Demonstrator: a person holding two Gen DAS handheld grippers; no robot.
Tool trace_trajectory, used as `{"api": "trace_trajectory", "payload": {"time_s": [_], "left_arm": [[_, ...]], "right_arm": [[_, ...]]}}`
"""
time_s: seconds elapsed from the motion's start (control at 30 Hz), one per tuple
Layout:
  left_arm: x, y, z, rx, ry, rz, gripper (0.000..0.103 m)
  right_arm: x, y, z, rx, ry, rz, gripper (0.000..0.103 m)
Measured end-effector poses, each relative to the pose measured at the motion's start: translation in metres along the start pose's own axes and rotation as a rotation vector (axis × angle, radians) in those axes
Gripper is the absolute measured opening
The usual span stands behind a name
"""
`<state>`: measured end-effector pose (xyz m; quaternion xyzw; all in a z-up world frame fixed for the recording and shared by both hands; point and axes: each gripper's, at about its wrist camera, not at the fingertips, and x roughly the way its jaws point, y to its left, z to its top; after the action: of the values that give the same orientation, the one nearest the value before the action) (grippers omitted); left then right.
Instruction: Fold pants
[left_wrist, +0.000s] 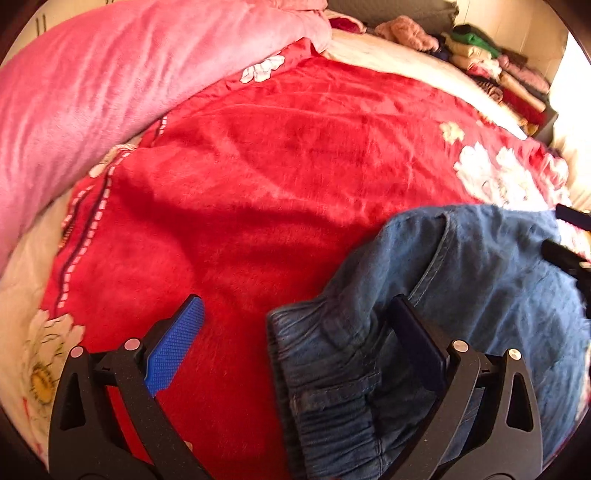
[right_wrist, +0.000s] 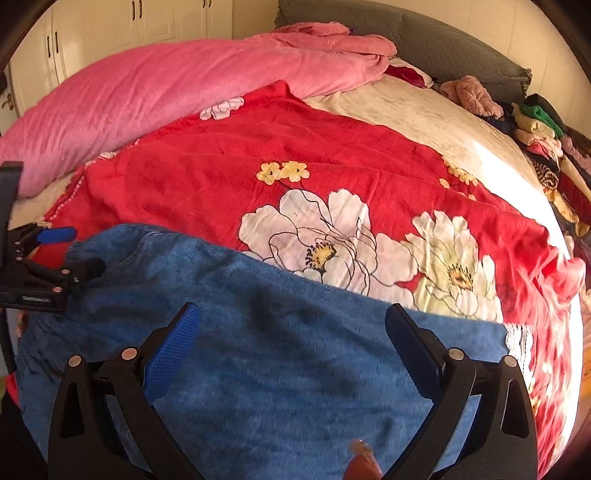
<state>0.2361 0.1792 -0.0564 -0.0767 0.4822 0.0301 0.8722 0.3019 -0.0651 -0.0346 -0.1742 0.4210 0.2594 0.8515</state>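
Blue denim pants (left_wrist: 461, 295) lie on a red flowered blanket (left_wrist: 277, 166), with the elastic waistband (left_wrist: 332, 369) near my left gripper. My left gripper (left_wrist: 295, 314) is open; its right finger rests over the waistband, its left finger over bare blanket. In the right wrist view the pants (right_wrist: 277, 350) spread across the lower frame. My right gripper (right_wrist: 291, 321) is open above the denim, holding nothing. The left gripper (right_wrist: 55, 254) shows at the far left edge of the pants.
A pink quilt (right_wrist: 166, 85) is bunched along the far left of the bed. A pile of folded clothes (right_wrist: 546, 147) sits at the far right by the grey headboard (right_wrist: 443, 48). White cupboards (right_wrist: 110, 22) stand behind.
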Motion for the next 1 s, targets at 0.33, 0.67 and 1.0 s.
{"api": "trace_trajectory", "payload": {"time_s": [0.33, 0.67, 1.0], "left_arm": [[-0.028, -0.007, -0.005, 0.077, -0.107, -0.063, 0.030], [-0.059, -0.016, -0.014, 0.123, -0.168, -0.075, 0.029], [-0.087, -0.013, -0.031, 0.135, -0.207, -0.107, 0.029]], "right_arm": [[0.035, 0.023, 0.023, -0.134, 0.035, 0.003, 0.099], [0.042, 0.050, 0.018, -0.220, 0.040, 0.089, 0.042], [-0.043, 0.039, -0.012, -0.083, -0.134, 0.223, 0.006]]}}
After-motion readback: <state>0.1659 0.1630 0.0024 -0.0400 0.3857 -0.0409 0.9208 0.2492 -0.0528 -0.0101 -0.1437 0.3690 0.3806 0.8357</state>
